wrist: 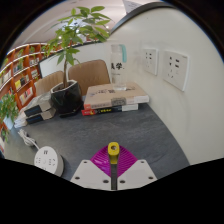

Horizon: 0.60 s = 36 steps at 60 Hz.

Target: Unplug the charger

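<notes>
- The gripper [113, 172] hangs low over the grey table [120, 130], its two white fingers [92, 174] drawn close, the magenta pads nearly meeting.
- A small yellow piece [113, 149] sits at the fingertips; whether both pads truly pinch it, I cannot tell.
- The charger itself cannot be made out. The likely targets are the wall sockets [176, 68], well beyond the fingers on the white wall; any plug in them is too small to confirm.
- Step in hand, as I judge it: the approach, with nothing yet pulled.
- The next move calls for lifting the gripper and carrying it forward toward the sockets, and locating the plug before grasping it.
- Counted: two wall plates, one larger socket plate and one smaller plate [150, 58] beside it; one potted plant [68, 90]; one stack of books [115, 98]; one round white device [47, 158] near the fingers; one bookshelf [22, 68] behind.
</notes>
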Each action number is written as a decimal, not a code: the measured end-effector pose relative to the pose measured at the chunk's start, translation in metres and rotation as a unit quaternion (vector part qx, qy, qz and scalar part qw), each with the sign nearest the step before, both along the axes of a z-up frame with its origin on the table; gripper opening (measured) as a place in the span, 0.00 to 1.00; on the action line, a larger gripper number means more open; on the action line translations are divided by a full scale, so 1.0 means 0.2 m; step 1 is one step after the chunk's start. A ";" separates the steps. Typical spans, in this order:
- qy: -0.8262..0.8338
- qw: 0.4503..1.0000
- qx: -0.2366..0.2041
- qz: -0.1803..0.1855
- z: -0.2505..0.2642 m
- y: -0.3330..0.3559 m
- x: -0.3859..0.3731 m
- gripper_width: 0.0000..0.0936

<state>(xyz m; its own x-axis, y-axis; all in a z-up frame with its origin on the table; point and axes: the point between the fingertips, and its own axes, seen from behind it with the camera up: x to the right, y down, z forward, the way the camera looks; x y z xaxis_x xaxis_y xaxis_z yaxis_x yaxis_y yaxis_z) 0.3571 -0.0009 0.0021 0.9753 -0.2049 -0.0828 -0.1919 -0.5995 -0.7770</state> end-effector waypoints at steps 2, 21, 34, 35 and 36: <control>0.002 1.000 -0.003 -0.005 -0.01 -0.01 0.01 0.07; -0.056 0.997 0.003 -0.051 0.24 -0.11 0.09 0.78; -0.023 0.995 0.091 -0.033 0.86 -0.29 -0.31 0.87; -0.019 0.995 0.097 -0.032 0.90 -0.31 -0.35 0.87; -0.014 0.994 0.102 -0.030 0.94 -0.34 -0.39 0.88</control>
<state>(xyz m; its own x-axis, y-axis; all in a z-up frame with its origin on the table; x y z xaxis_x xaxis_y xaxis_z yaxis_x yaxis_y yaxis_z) 0.2785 -0.0684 0.1905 0.9646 -0.2437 -0.1008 -0.1979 -0.4164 -0.8874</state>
